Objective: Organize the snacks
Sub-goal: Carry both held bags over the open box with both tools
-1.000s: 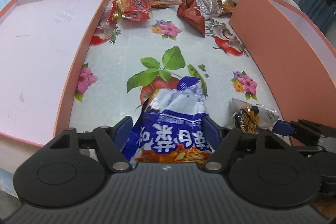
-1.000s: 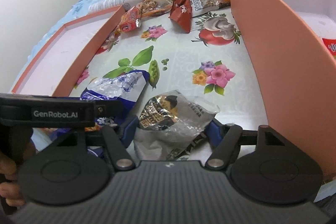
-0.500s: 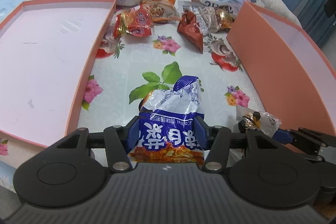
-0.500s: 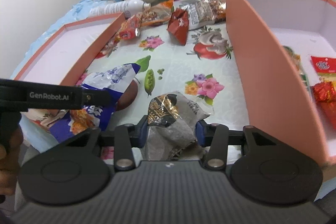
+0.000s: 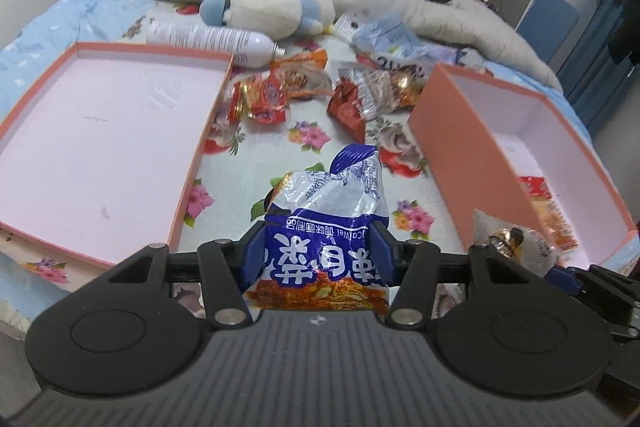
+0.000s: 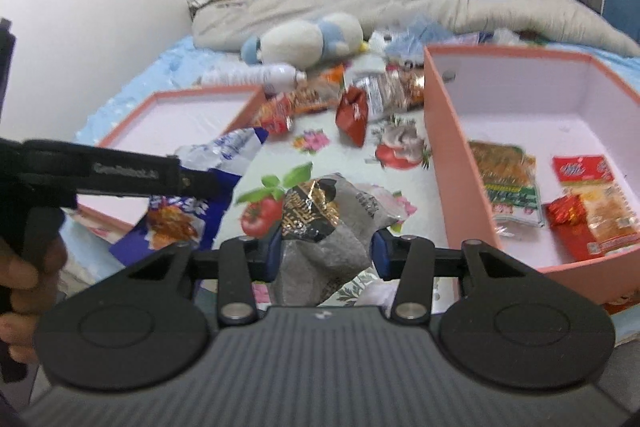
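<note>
My left gripper [image 5: 320, 255] is shut on a blue-and-silver snack bag [image 5: 326, 199], held up off the floral cloth [image 5: 248, 163]. That bag [image 6: 228, 151] also shows at the left of the right wrist view, with a hand behind the left gripper. My right gripper [image 6: 326, 251] is shut on a crumpled grey-and-black snack packet [image 6: 320, 223], also lifted. The same packet [image 5: 516, 247] shows at the lower right of the left wrist view. A deep pink box [image 6: 444, 147] on the right holds a few packets [image 6: 508, 183]. A shallow pink lid [image 5: 100, 131] lies empty on the left.
Several red and orange snack packets [image 5: 264, 95] and a silver-brown one [image 5: 376, 87] lie at the far end of the cloth between the two boxes. A white bottle [image 5: 212, 39], a plush toy [image 5: 272, 7] and heaped bedding lie beyond.
Both grippers closed on their packets, then rose, lifting the blue bag and the grey packet off the cloth. The inside of the right box has come into sight.
</note>
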A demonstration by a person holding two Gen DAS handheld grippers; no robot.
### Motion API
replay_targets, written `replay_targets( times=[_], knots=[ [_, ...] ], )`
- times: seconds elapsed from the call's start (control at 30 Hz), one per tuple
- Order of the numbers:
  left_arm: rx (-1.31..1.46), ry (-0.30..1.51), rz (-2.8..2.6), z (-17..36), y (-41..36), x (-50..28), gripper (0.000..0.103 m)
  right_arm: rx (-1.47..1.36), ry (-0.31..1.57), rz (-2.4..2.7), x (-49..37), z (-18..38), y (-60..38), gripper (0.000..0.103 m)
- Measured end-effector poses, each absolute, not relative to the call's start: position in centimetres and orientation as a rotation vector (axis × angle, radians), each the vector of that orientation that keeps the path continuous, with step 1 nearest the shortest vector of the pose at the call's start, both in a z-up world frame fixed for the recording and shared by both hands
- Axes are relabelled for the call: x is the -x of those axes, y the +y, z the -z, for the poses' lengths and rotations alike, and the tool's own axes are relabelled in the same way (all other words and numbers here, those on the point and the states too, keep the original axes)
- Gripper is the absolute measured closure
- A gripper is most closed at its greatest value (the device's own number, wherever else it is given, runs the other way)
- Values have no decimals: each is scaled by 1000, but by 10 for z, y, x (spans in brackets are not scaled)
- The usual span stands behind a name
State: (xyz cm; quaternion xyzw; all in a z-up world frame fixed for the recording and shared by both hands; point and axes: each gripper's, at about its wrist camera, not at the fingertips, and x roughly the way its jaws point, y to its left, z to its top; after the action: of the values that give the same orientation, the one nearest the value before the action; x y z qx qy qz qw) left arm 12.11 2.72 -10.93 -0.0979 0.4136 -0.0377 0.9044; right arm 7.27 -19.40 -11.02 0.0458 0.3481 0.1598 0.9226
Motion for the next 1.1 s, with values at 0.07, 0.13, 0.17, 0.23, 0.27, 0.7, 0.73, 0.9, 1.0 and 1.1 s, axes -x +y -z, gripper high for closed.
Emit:
replay_targets(
  times=[0.07,0.13,0.17,0.23,0.27,0.7,0.73,0.9,1.0,1.1],
  knots=[
    [203,839,79,99,23,-113,43,-92,692,-321,-67,98,-199,56],
    [216,829,91,90,18,-105,43,-80,669,-310,-60,85,-205,56],
    [221,822,99,86,16,-102,43,-76,661,-304,-58,81,-208,56],
    [221,808,109,78,9,-94,43,-68,644,-290,-52,71,-216,56],
    [223,802,116,74,6,-91,43,-63,636,-279,-47,67,-221,56],
    [272,767,288,45,-58,-67,44,-63,612,-118,-7,44,-290,56],
    [269,767,300,45,-63,-67,44,-64,610,-109,-6,45,-294,56],
    [255,786,347,45,-92,-82,44,-99,609,-54,-16,50,-315,56],
    [231,792,361,43,-109,-97,44,-122,616,-41,-24,53,-327,56],
    [213,805,377,44,-128,-117,44,-138,626,-31,-35,58,-339,56]
  ],
)
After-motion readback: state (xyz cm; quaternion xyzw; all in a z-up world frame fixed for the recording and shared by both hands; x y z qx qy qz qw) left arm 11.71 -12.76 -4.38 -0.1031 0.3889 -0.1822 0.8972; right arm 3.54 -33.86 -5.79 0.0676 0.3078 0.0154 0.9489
